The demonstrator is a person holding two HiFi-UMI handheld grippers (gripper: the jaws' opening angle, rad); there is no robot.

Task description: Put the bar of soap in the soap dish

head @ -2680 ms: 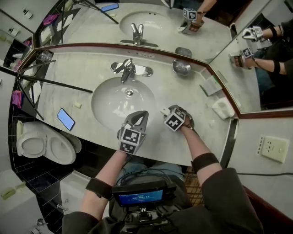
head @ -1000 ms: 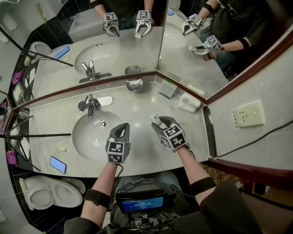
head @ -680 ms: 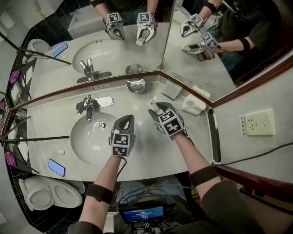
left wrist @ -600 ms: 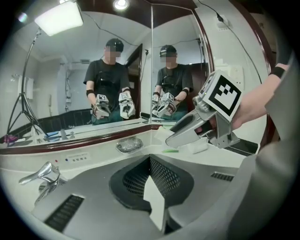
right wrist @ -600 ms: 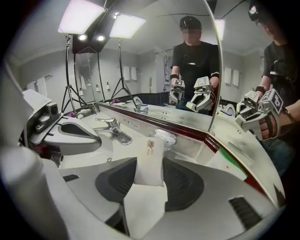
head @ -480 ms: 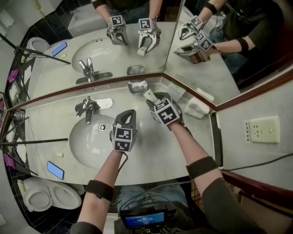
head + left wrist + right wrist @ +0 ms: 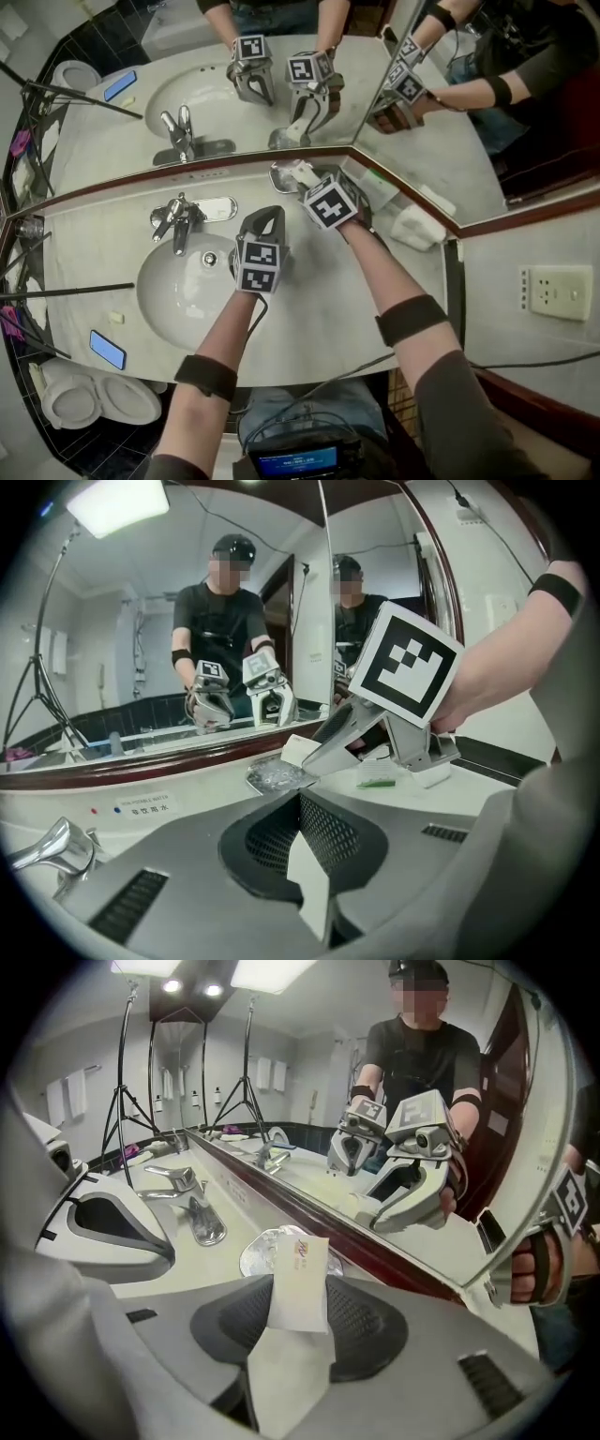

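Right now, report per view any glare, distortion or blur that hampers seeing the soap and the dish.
Head view: wide-angle lens bows the counter edge, the mirror doubles the scene, lighting even, nothing blurred. Left gripper view: ceiling light blows out top left, corners black. Right gripper view: bar of soap sharp and close; the soap dish behind it glints.

Inspection found two grippers (left gripper point(image 7: 266, 217), right gripper point(image 7: 305, 180)), one soap bar point(image 7: 298, 1283), one soap dish point(image 7: 255, 1252), one tap point(image 7: 178, 217), one basin point(image 7: 178, 291), one phone point(image 7: 107, 349).
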